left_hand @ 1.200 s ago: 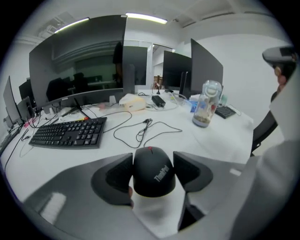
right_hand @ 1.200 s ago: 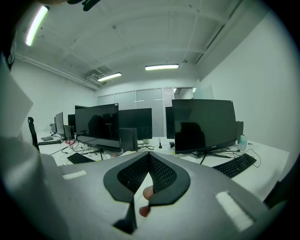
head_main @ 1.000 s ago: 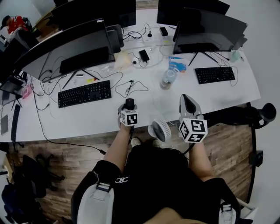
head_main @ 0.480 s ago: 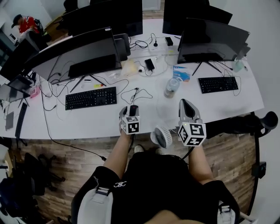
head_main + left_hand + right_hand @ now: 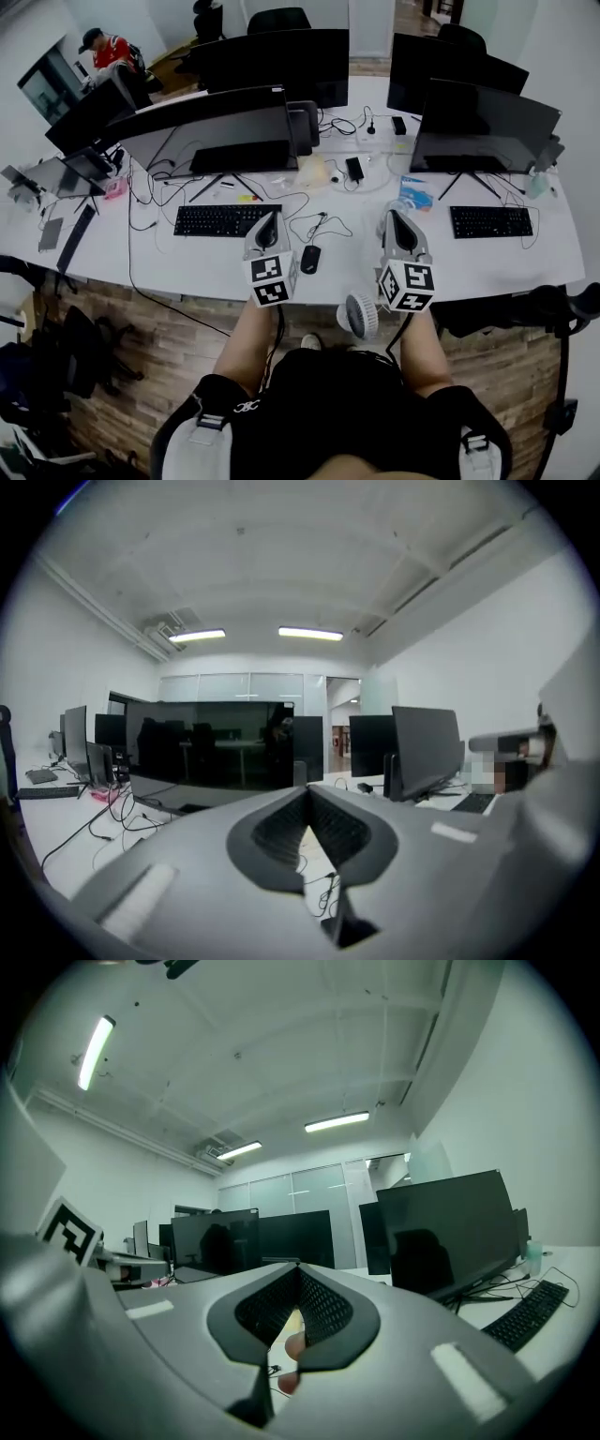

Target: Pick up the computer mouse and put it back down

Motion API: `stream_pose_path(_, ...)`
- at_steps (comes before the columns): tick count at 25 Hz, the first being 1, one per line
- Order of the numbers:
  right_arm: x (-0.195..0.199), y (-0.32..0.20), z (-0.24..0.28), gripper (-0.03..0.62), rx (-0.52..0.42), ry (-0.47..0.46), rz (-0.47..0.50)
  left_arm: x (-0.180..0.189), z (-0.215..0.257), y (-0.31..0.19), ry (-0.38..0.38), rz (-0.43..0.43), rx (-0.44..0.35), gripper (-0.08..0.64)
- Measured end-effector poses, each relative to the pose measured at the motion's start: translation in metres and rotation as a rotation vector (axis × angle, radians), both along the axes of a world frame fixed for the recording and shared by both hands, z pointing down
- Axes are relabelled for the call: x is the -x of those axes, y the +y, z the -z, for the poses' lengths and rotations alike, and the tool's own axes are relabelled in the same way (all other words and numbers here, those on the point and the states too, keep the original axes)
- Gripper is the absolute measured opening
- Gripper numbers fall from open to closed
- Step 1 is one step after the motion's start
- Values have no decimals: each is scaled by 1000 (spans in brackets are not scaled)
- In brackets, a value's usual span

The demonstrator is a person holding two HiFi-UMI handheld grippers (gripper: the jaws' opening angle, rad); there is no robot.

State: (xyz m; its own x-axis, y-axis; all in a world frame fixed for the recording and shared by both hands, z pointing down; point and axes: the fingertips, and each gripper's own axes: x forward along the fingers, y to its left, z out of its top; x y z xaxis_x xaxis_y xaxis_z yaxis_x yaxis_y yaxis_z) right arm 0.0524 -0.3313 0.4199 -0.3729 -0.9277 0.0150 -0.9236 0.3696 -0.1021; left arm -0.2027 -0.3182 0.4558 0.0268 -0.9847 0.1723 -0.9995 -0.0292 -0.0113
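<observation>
In the head view a black computer mouse [image 5: 309,260] lies on the white desk [image 5: 187,267], near its front edge. My left gripper [image 5: 270,219] hovers just left of the mouse, apart from it. Its jaws are closing and stand together at the tips in the left gripper view [image 5: 307,795], with nothing between them. My right gripper [image 5: 392,216] is held over the desk to the right of the mouse. It is shut and empty, and its jaws meet in the right gripper view [image 5: 298,1275].
A black keyboard [image 5: 227,219] lies left of the left gripper, a second keyboard [image 5: 491,221] at far right. Dark monitors [image 5: 216,127] line the back. Loose cables [image 5: 319,228] run behind the mouse. A small white fan [image 5: 358,316] sits by the person's lap.
The mouse, which sat at the left gripper's tips before, now lies on the desk to its right. The left jaws have come together. The head view has tilted up toward the room.
</observation>
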Motion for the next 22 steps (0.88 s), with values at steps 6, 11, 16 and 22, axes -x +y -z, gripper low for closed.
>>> stream_pose_path(6, 19, -4, 10, -3, -31, 1, 41, 8, 34, 21, 14, 17, -51, 54)
stream_pose_path(11, 30, 2, 9, -3, -41, 11, 64, 9, 33, 31, 14, 24, -47, 54)
stream_pose_path(16, 37, 5, 16, -3, -59, 14, 77, 10, 38, 39, 15, 28, -63, 54)
stream_pose_path(22, 40, 11, 18, -3, -70, 17, 81, 5, 35, 44, 20, 14, -67, 54)
